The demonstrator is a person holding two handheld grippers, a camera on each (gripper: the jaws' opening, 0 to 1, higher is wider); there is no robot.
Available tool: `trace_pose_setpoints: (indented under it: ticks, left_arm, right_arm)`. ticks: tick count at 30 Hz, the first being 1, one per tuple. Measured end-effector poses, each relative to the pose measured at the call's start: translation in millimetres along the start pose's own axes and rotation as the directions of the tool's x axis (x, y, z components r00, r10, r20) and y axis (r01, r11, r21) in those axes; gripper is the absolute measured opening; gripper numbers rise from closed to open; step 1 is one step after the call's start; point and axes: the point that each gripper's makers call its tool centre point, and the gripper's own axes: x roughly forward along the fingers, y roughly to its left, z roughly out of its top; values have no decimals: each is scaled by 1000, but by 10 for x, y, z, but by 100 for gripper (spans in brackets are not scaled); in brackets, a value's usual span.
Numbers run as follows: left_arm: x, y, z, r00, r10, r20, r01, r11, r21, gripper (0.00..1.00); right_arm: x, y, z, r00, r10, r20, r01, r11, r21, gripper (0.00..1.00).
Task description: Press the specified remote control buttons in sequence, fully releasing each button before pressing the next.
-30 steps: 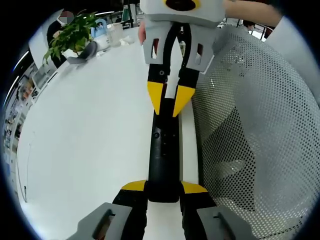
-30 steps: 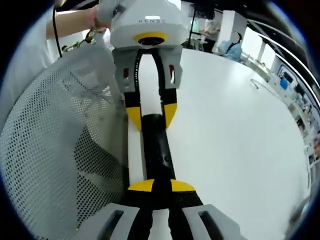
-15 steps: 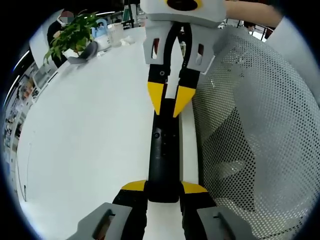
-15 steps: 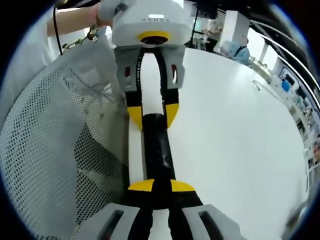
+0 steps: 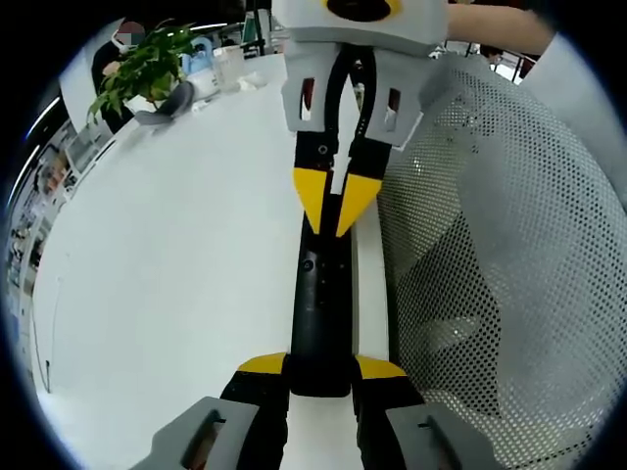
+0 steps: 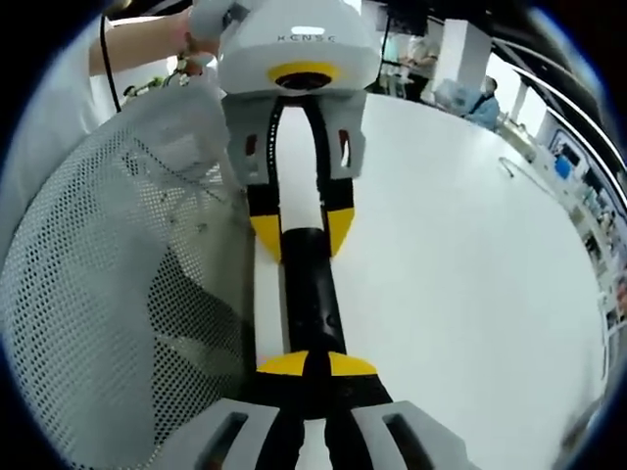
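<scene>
White counter (image 5: 167,255) spreads wide, with a green potted plant (image 5: 142,70) far beyond the fingers. Left gripper (image 5: 320,377) clamps its yellow-tipped fingers on the near end of a slim black remote control (image 5: 320,294). Right gripper (image 5: 335,211), fingers nearly together, touches the remote's far end. A white perforated mesh cover (image 5: 490,264) lies just beside both.

In the right gripper view, the right gripper (image 6: 315,365) meets the remote (image 6: 312,294) opposite the left gripper (image 6: 299,235).

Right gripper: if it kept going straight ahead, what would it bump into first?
The right gripper already touches the black remote and points along it. Straight on, it would probably meet the left gripper, which clamps the remote's far end; exact depth is hard to judge.
</scene>
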Motion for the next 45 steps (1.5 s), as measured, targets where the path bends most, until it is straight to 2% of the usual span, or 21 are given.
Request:
trace_pose_setpoints:
  ticks: [23, 27, 34, 39, 42, 43, 45]
  left_arm:
    - [-2, -14, -3, 1000, 1, 5, -1, 1000, -3, 24]
    - [-2, -15, -6, 1000, 2, 3, -2, 1000, -2, 24]
    - [-5, -14, -7, 1000, 0, 2, 0, 1000, -1, 24]
    - [-7, -19, -5, 1000, 0, 0, 0, 1000, 0, 24]
    - [-7, -19, -5, 1000, 0, 8, 0, 1000, -3, 24]
    - [-9, -22, -5, 1000, 2, 11, -2, 1000, -3, 24]
    - [-9, -24, -5, 1000, 3, 16, -3, 1000, -5, 24]
  right_arm:
    - [-11, -9, -19, 999, -25, -43, 21, 994, -106, 8]
    - [-5, 4, -16, 999, -2, -53, -4, 994, -106, 7]
    - [14, 20, -14, 995, 2, -102, -17, 989, -146, 7]
    - [31, 13, -15, 985, 5, -175, -25, 994, -108, 6]
    - [22, 20, -32, 986, -3, -170, -17, 993, -117, 6]
    - [14, 26, -39, 989, -13, -148, -6, 992, -127, 6]
    - [8, 18, -30, 995, -32, -97, 22, 995, -94, 6]
